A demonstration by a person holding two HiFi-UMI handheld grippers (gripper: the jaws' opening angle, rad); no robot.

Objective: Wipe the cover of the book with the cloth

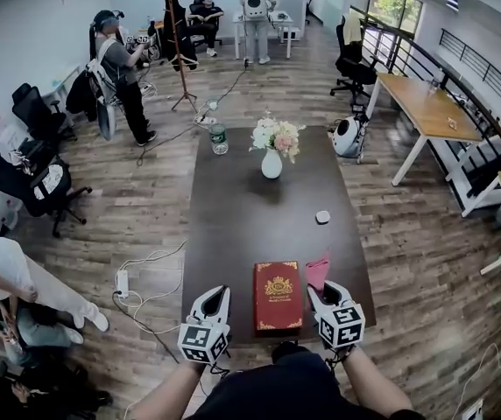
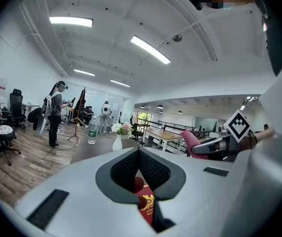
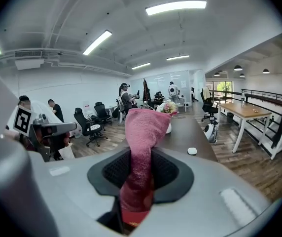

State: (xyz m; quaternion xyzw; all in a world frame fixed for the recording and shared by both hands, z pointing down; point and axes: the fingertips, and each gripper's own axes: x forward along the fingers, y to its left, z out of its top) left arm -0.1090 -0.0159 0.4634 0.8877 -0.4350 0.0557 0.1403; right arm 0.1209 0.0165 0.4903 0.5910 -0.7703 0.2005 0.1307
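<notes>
Right gripper (image 1: 328, 290) clamps a pink cloth (image 1: 318, 271), apparently ready to wipe; left gripper (image 1: 217, 295) hangs empty, jaws together. Red gold-crested hardcover book (image 1: 278, 296) lies at near edge of dark table (image 1: 233, 208), between them.

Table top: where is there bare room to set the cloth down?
Widest bare patch: mid table, between the vase and the book, left of the small white object. Crowded: the near edge, with book, cloth, left gripper and right gripper; bottle and vase at the far end.
</notes>
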